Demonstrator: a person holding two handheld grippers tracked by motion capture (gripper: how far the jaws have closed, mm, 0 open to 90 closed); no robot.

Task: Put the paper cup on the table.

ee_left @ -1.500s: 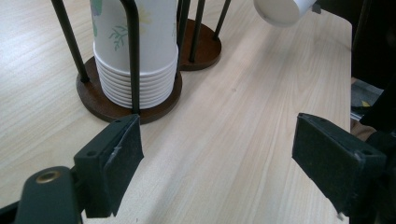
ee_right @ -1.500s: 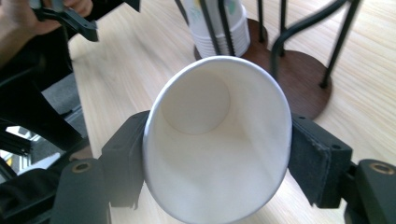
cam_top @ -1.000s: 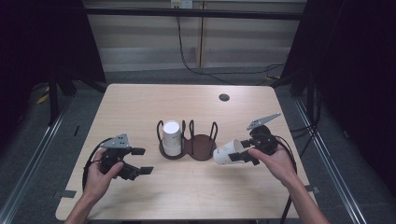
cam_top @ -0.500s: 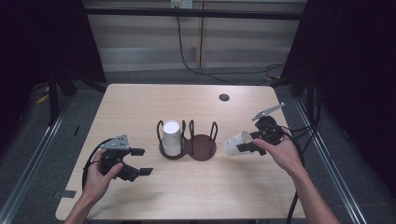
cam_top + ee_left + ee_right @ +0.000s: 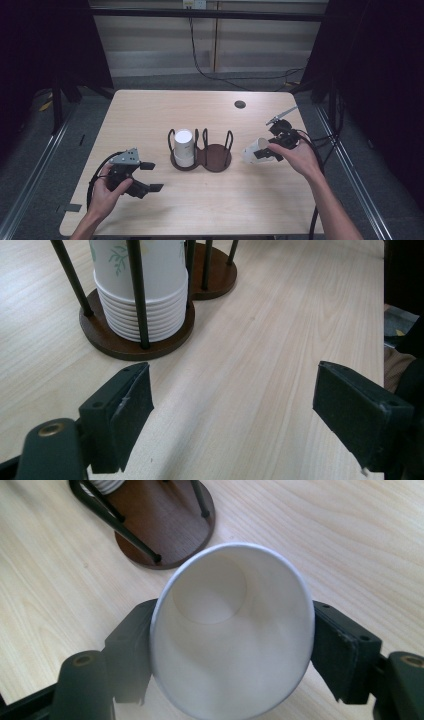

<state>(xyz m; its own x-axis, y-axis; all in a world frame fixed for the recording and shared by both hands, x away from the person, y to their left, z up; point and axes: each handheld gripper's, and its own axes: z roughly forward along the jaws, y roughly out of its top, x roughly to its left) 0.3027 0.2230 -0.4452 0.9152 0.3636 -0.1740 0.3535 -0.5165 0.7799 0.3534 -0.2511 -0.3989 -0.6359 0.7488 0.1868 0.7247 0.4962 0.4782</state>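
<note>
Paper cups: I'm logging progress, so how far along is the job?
Done: a stack of paper cups stands in one ring of the cup holder. In hand: the right gripper clamps a single paper cup beside the holder; the left gripper waits open. Left: the holder's other ring is empty.

White paper cup (image 5: 230,640), tilted, gripped

Surface (image 5: 150,115) open around; only rack (image 5: 202,152) mid-surface blocks, left bay full of cups (image 5: 183,147), right bay free.
</note>
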